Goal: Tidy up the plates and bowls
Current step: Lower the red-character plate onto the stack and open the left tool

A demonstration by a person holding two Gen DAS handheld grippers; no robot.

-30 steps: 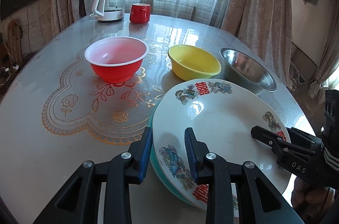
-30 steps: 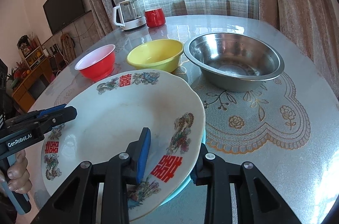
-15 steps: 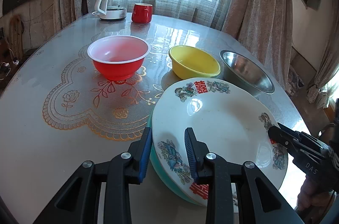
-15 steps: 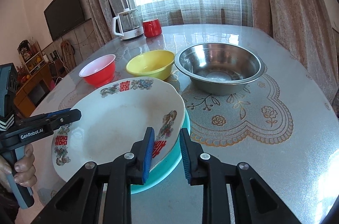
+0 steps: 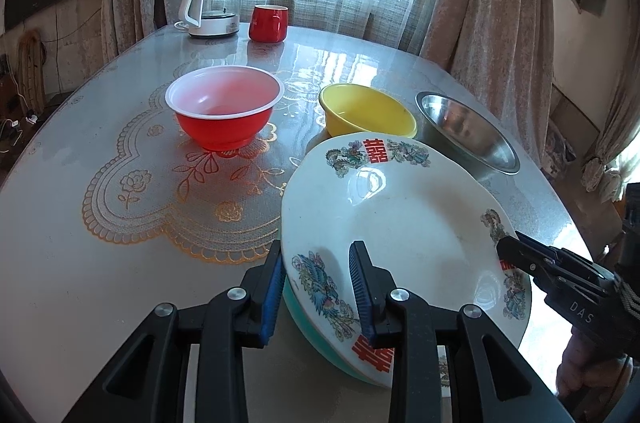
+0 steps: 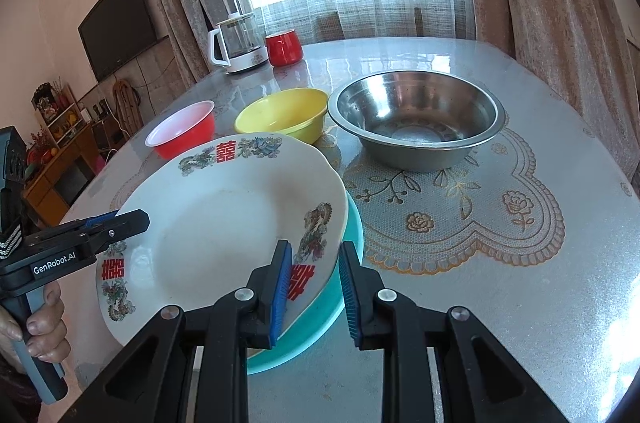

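Note:
A white patterned plate [image 5: 400, 219] [image 6: 224, 219] lies on a teal plate [image 5: 316, 327] [image 6: 336, 303] at the table's near edge. My left gripper [image 5: 318, 287] has its jaws astride the rims of both plates on their left side, slightly apart. My right gripper [image 6: 314, 291] has its jaws astride the rims on the right side, slightly apart. Behind the plates stand a red bowl [image 5: 224, 111] [image 6: 182, 135], a yellow bowl [image 5: 368, 115] [image 6: 282, 115] and a steel bowl [image 5: 466, 135] [image 6: 414, 119].
A white kettle [image 5: 210, 5] [image 6: 238, 43] and a red mug [image 5: 268, 23] [image 6: 284, 47] stand at the table's far end near the curtained window. Lace-patterned mats lie under the glass top [image 5: 132, 191] [image 6: 480, 215]. A cabinet [image 6: 60, 159] stands left of the table.
The right gripper has let go of the white plate and drawn back to the rims. The white plate has settled down onto the teal plate. The left gripper has pulled back slightly.

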